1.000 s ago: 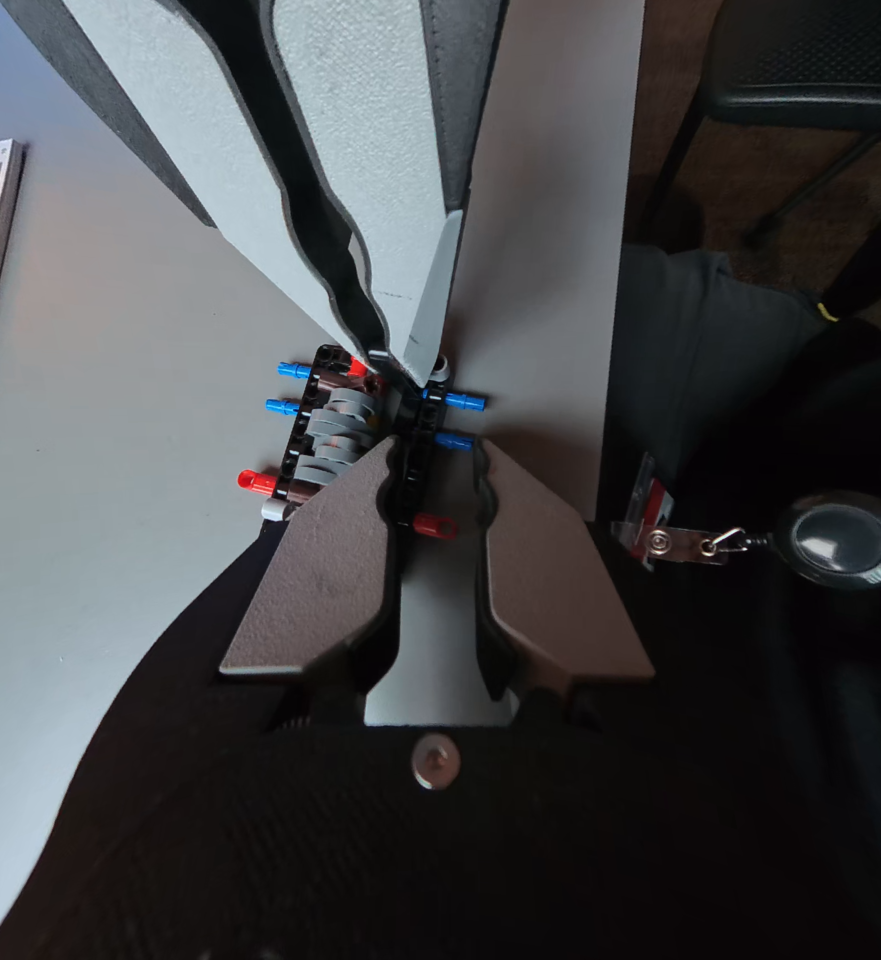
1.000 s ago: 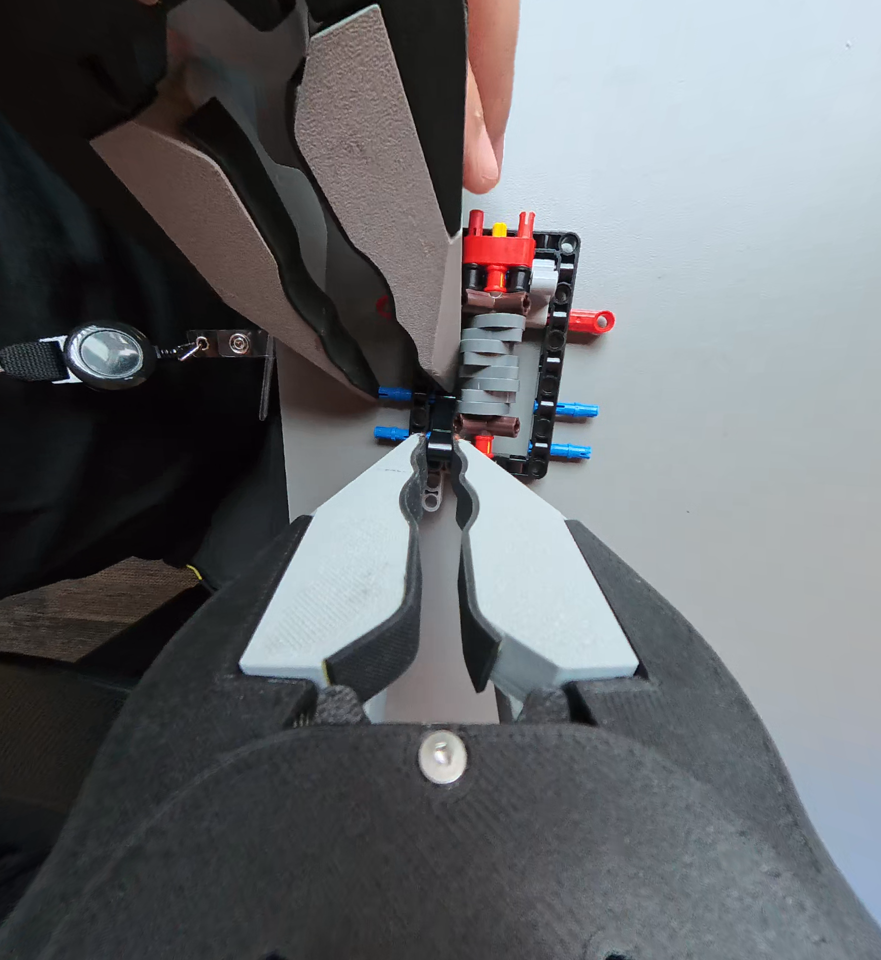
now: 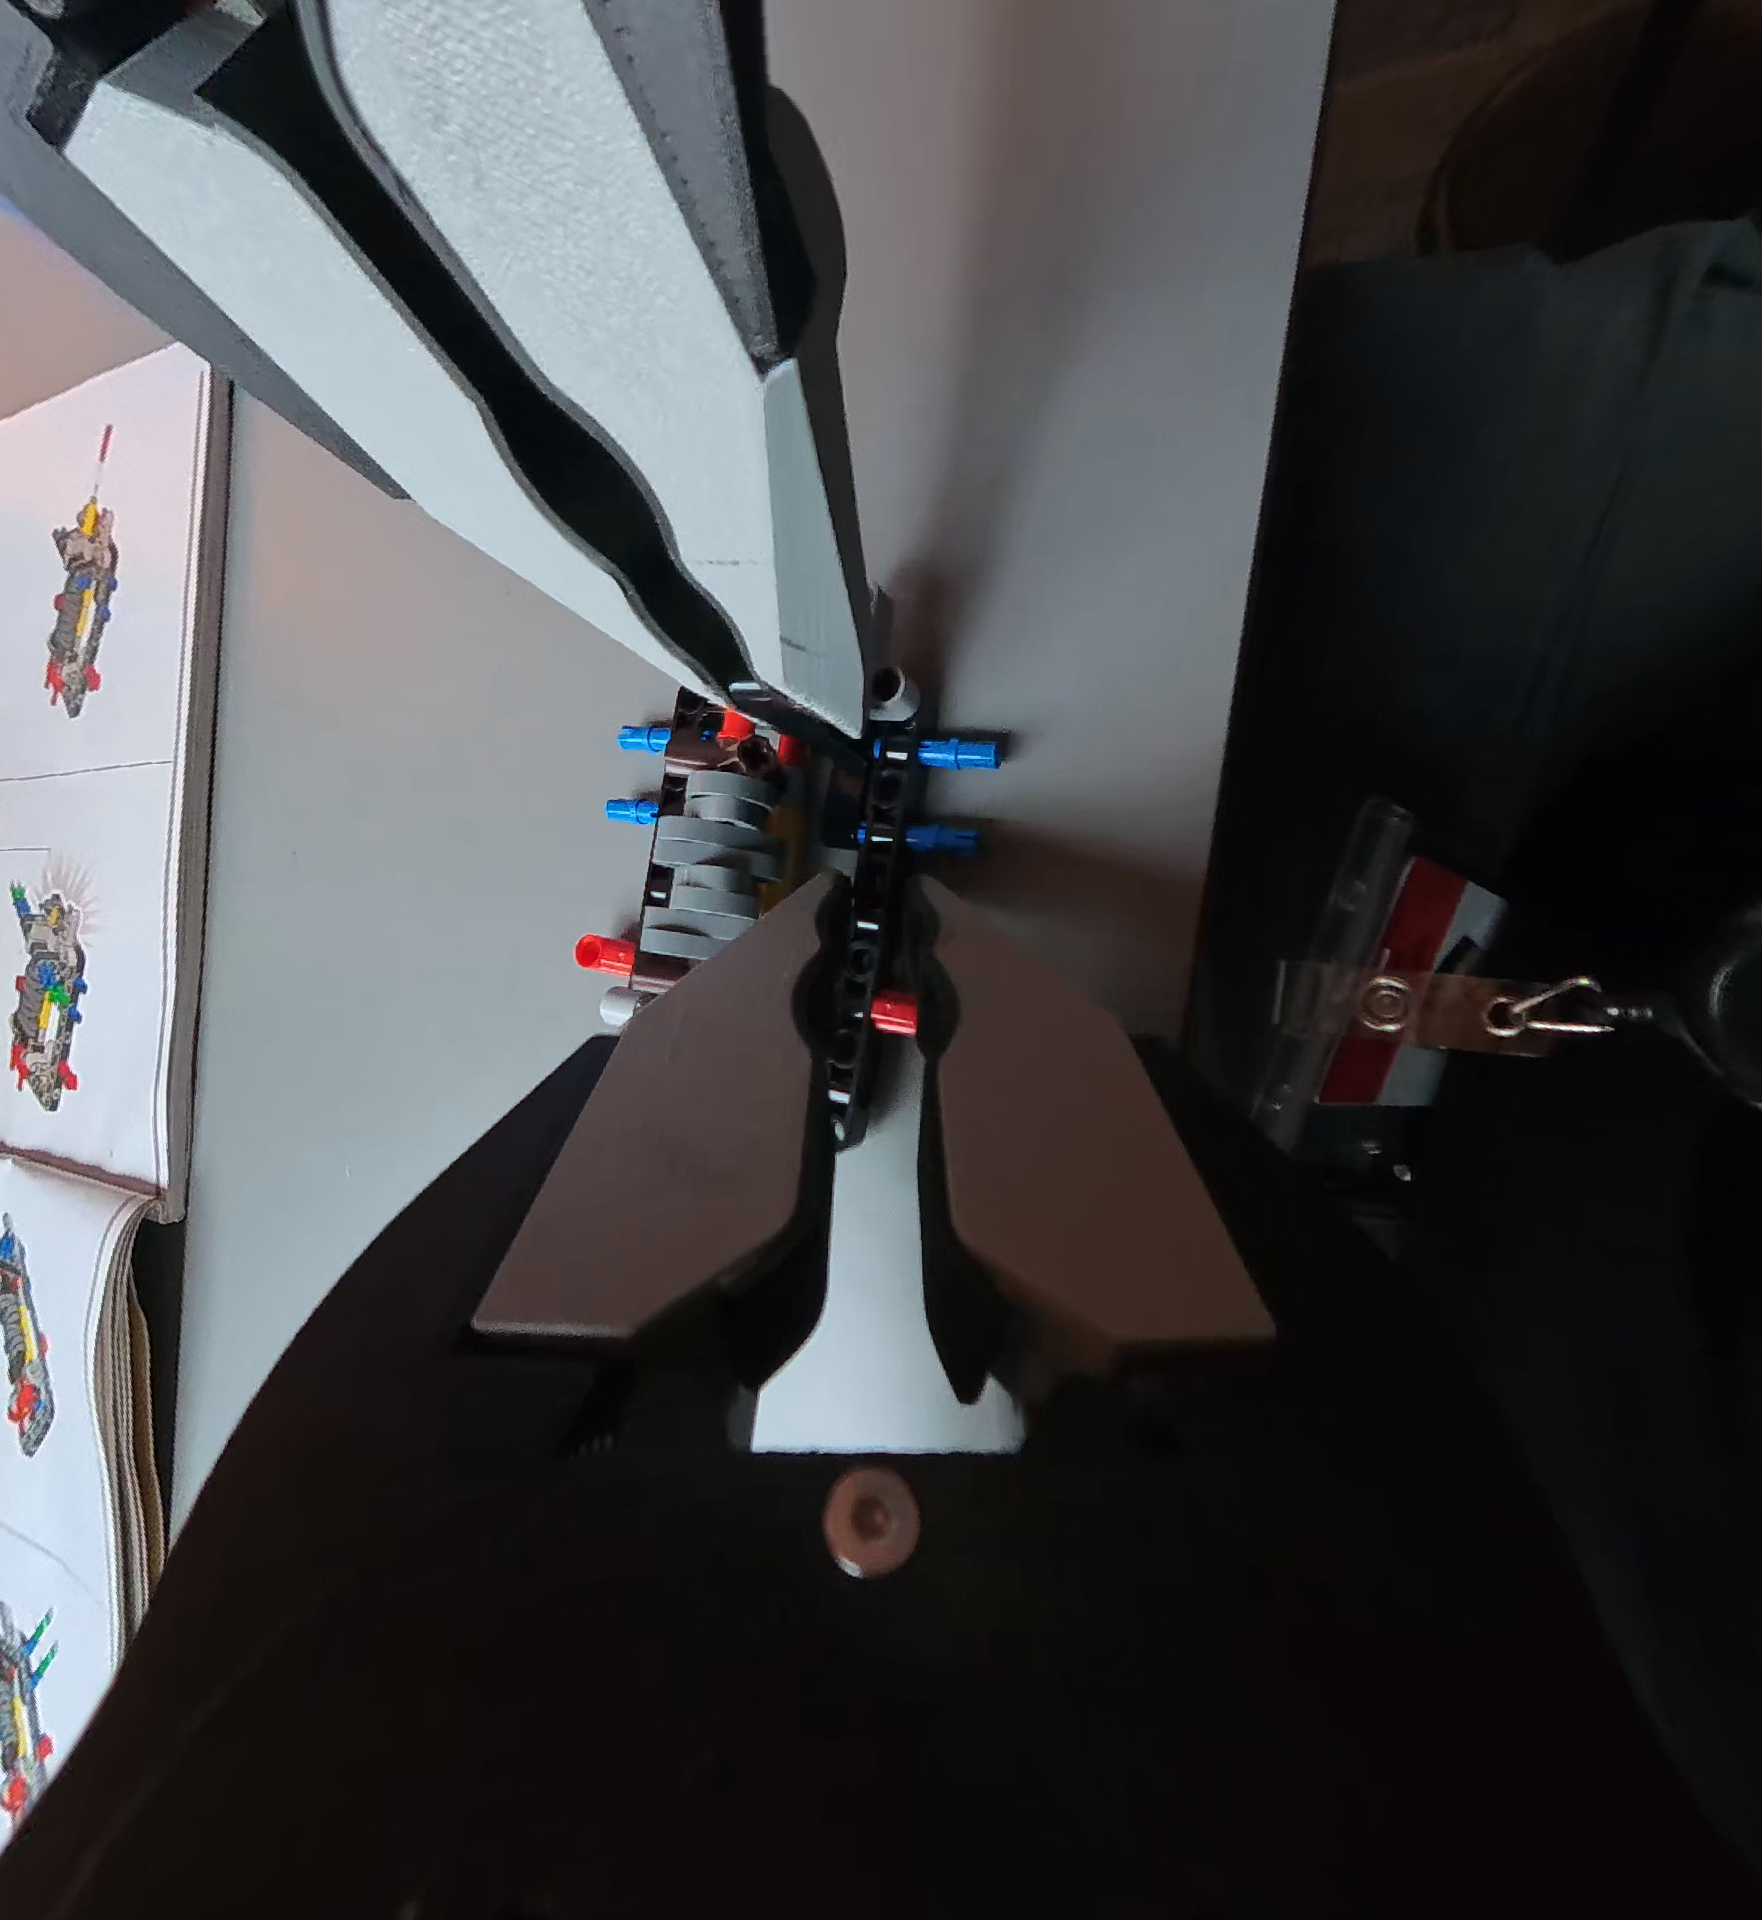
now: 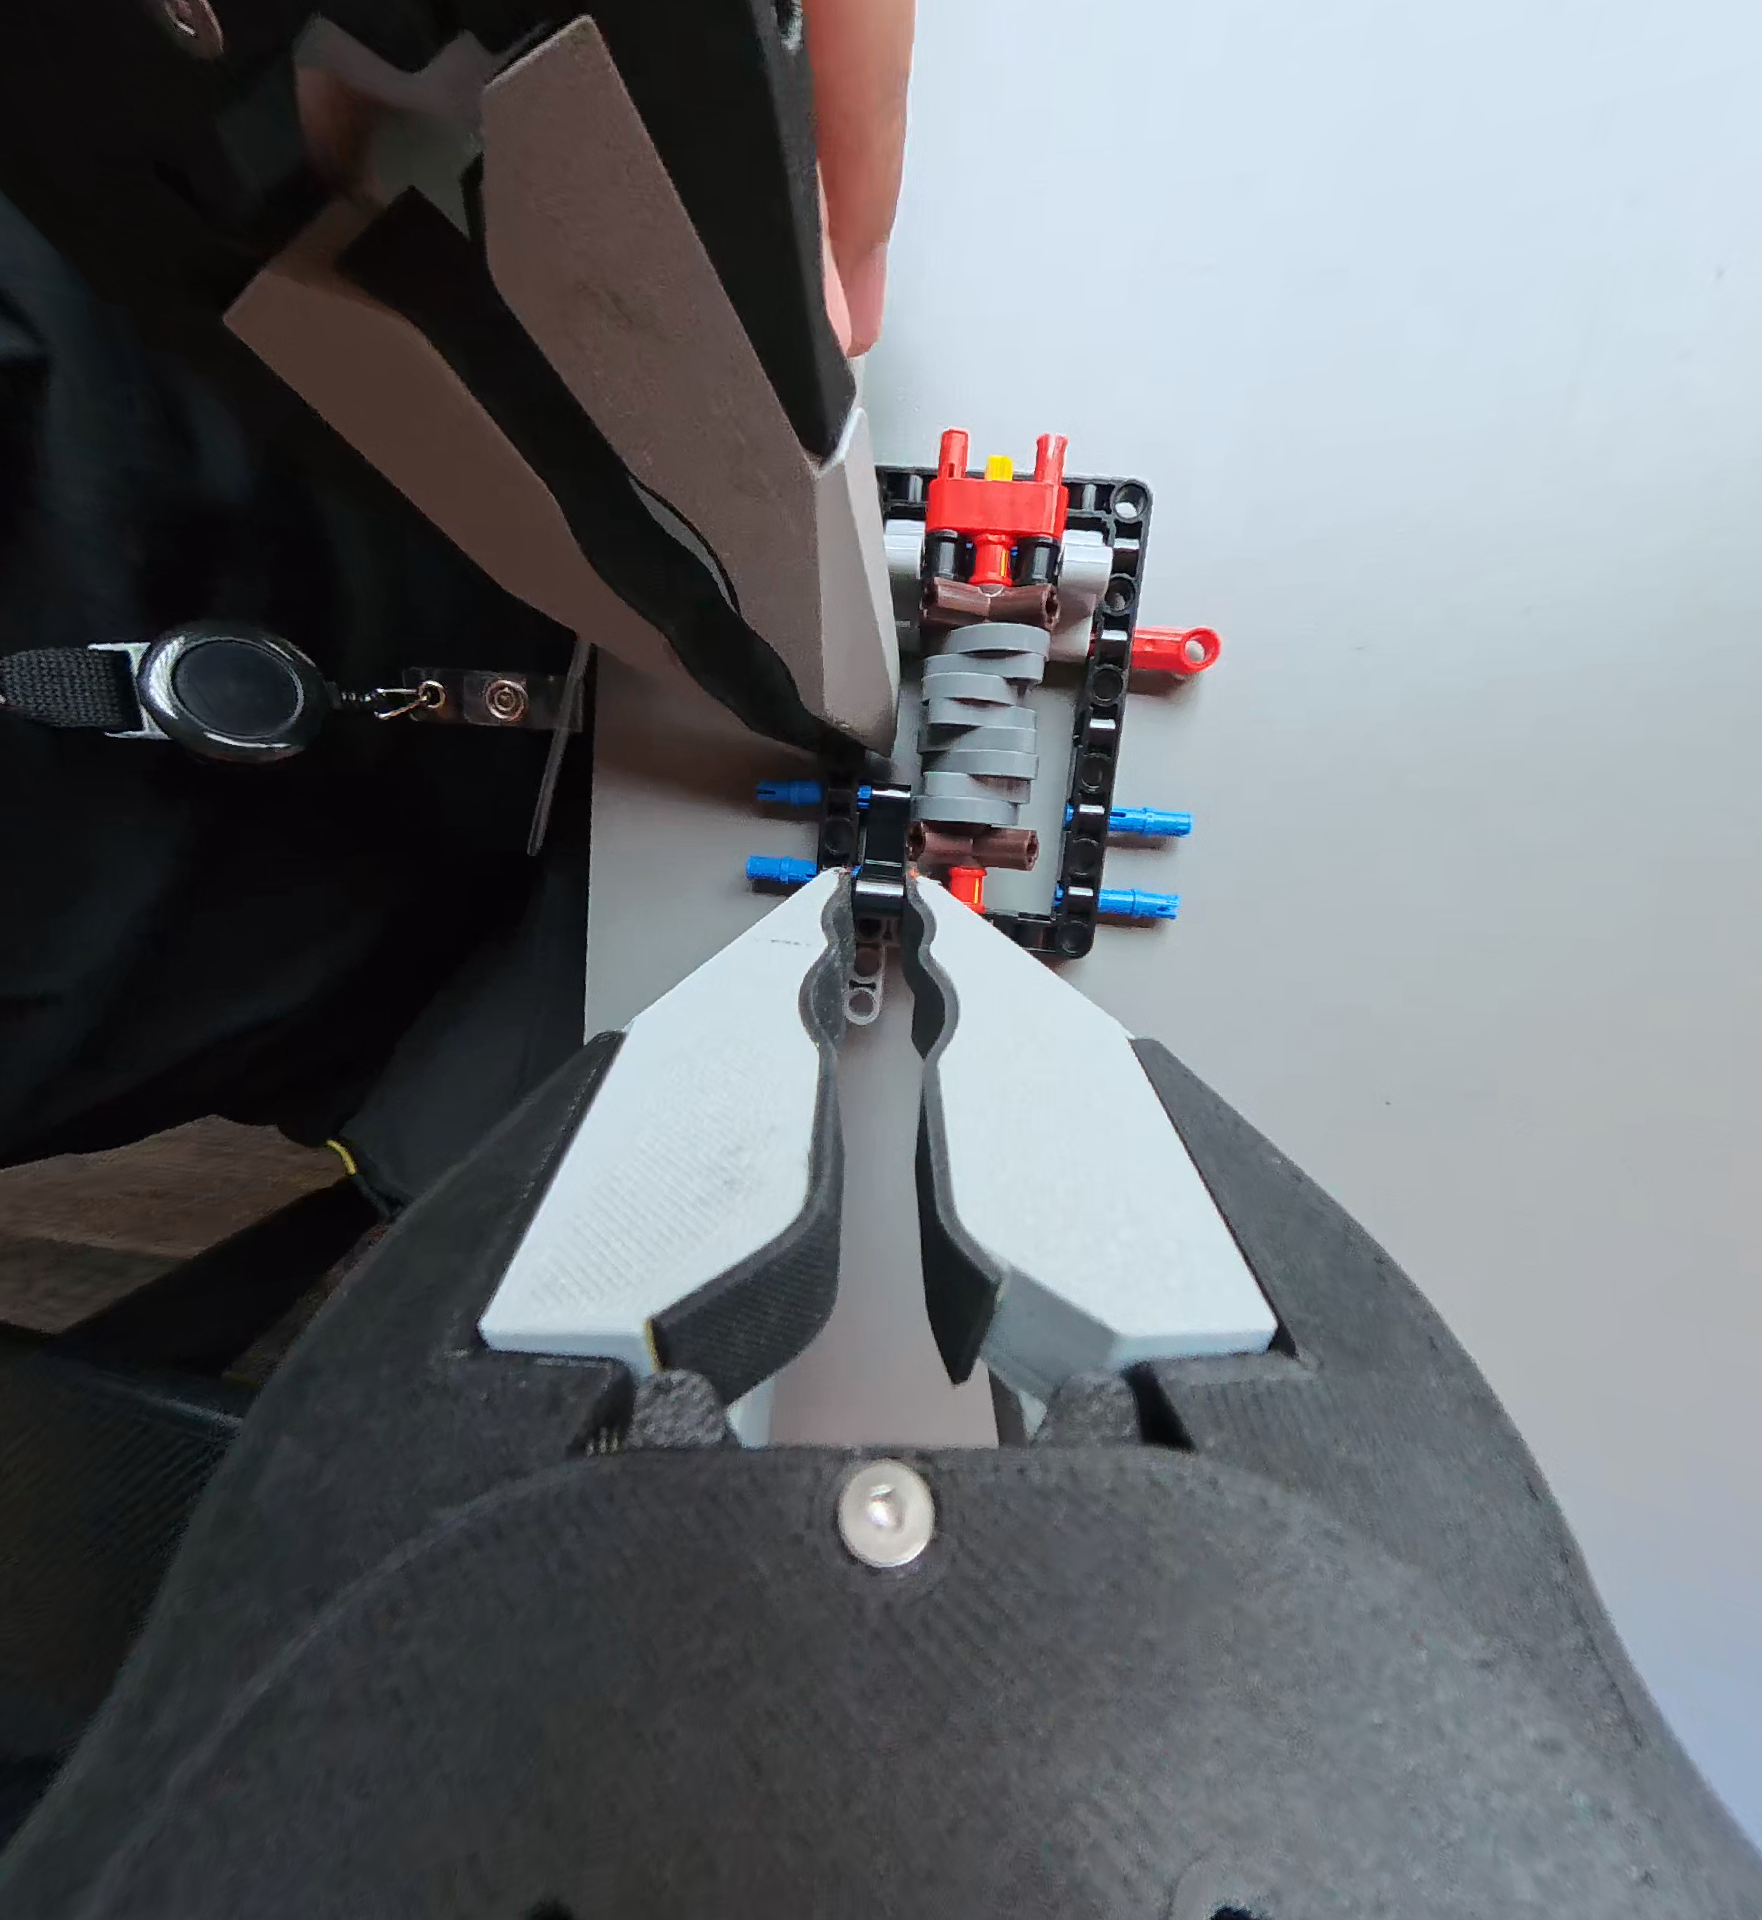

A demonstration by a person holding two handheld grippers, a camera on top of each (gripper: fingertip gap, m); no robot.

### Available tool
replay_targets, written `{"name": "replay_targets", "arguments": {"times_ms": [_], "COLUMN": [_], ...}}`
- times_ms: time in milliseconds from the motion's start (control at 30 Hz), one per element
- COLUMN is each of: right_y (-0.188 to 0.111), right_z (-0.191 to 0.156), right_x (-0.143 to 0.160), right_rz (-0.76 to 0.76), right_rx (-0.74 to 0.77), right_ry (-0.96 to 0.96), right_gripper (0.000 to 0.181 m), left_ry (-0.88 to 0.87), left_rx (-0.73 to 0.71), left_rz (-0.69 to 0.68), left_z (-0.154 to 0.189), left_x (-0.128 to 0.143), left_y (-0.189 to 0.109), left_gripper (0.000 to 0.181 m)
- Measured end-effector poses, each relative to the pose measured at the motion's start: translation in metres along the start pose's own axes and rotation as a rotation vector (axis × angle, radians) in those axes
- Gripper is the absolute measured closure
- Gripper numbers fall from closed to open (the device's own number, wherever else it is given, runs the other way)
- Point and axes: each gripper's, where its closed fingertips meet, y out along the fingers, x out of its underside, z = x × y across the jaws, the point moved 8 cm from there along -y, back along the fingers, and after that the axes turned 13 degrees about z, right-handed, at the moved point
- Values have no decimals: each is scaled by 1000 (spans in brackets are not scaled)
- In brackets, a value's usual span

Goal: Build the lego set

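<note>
The frame (image 4: pixel 1012 707) lies flat on the table (image 4: pixel 1479 416) near its edge, long axis running between the two grippers. The left gripper (image 3: pixel 872 925) clamps one long beam; the right gripper (image 4: pixel 879 914), opposite, pinches a black connector (image 4: pixel 882 842). Since before, the manual (image 3: pixel 46 790) has entered view.

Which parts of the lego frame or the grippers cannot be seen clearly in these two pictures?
- Left wrist view: the right gripper covers the far end of the lego frame.
- Right wrist view: the left gripper covers the frame's near-side beam.
- Left wrist view: the instruction booklet is cut off by the edge.
</note>
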Motion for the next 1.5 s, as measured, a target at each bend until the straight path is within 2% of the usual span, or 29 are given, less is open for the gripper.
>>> {"name": "replay_targets", "arguments": {"times_ms": [133, 333, 633, 733, 1133, 1300, 1500], "right_y": [0, 0, -1, -1, -1, -1, -2], "right_z": [-2, -3, 5, 5, -1, 1, 10], "right_x": [0, 2, 6, 8, 7, 9, 8], "right_rz": [5, 25, 100, 113, 86, 113, 145], "right_rx": [21, -49, -147, -147, -127, -155, -104], "right_ry": [-32, -165, -143, -158, -269, -262, -161], "right_gripper": [176, 176, 176, 176, 176, 176, 176], "left_ry": [-22, -82, -131, -143, -201, -218, -160], "left_rx": [7, 45, 77, 83, 108, 111, 76], "left_rz": [24, 66, 76, 85, 123, 125, 130], "left_z": [-1, -1, -5, -5, -8, -8, -11], "left_x": [2, 4, 5, 5, 8, 9, 10], "left_y": [0, -1, 0, 1, 1, 1, 1], "left_gripper": [171, 175, 171, 176, 174, 174, 174]}}
